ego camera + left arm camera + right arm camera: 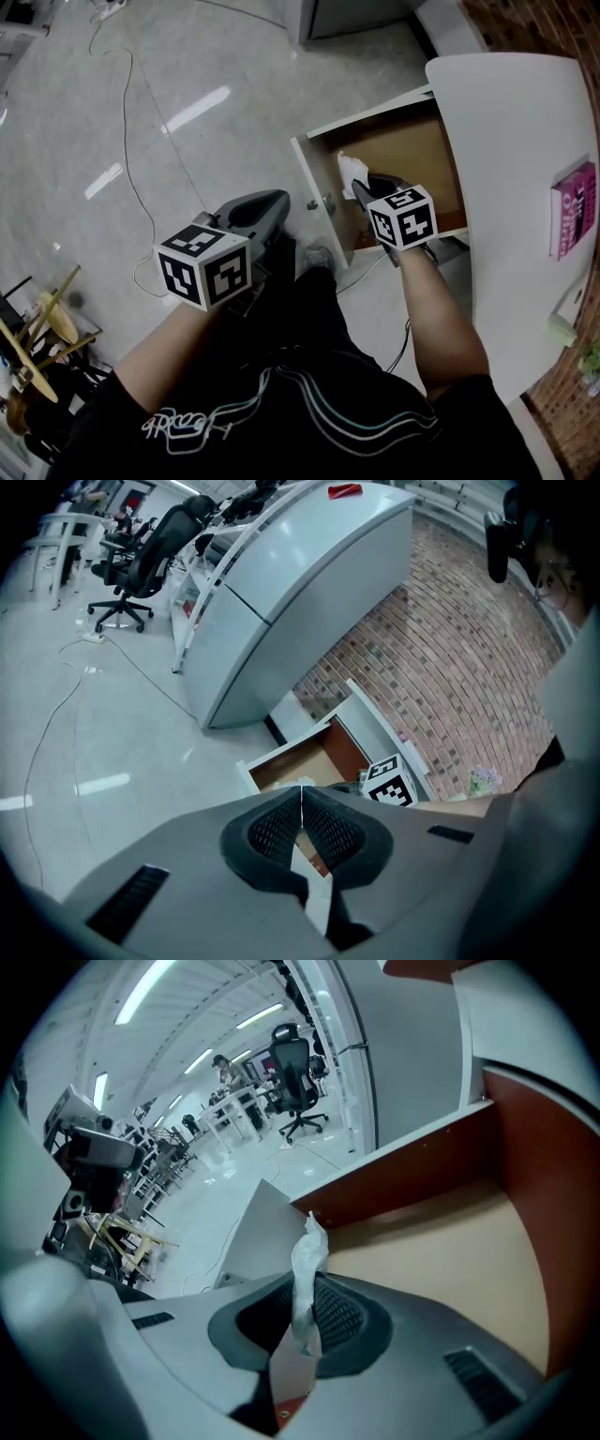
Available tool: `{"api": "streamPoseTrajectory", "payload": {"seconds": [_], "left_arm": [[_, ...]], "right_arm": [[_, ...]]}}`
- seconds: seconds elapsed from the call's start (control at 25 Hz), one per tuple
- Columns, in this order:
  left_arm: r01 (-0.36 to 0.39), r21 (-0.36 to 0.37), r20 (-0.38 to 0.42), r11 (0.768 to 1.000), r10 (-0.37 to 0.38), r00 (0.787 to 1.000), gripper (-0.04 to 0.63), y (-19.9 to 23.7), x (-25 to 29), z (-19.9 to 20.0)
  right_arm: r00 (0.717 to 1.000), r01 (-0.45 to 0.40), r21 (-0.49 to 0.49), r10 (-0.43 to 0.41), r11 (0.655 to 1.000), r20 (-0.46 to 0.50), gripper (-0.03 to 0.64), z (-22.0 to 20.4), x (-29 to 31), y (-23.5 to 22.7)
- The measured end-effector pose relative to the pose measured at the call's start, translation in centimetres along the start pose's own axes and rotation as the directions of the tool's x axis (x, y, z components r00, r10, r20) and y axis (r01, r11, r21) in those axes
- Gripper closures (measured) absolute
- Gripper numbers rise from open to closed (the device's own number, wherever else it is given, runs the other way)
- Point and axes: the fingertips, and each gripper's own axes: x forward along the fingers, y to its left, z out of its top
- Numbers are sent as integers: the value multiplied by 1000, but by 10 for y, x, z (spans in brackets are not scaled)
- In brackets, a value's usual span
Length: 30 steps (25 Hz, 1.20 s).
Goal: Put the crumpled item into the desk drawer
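Right tongs (302,1309) pinching the crumpled paper (309,1255) inside the open drawer (441,1251); left tongs (301,808) pressed together, empty, hovering beside the drawer above the floor (112,752).

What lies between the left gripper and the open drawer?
Only a bare strip of floor, seen in the head view; the left gripper stands clear of the drawer.

The white desk (506,141) carries 1 pink book (575,208), lying close to the brick wall (525,23). Its drawer (412,150) stands pulled open, showing a wooden bottom. On the pale floor (187,56), 1 thin cable (129,159) trails.
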Motion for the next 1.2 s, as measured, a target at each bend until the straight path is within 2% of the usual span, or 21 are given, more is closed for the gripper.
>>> {"api": "streamPoseTrajectory", "payload": {"seconds": [0.36, 0.88, 1.2], "left_arm": [[-30, -13, 2, 999, 30, 1000, 572, 26, 11, 6], [-92, -28, -1, 995, 92, 996, 572, 45, 19, 1], [-97, -24, 0, 995, 97, 995, 572, 40, 22, -3]], "right_arm": [[996, 24, -3, -24, 1000, -83, 549, -15, 42, -23], [995, 27, 7, -26, 1000, -92, 548, -20, 58, -39], [993, 59, 29, -55, 998, -108, 425, -26, 53, -53]]}}
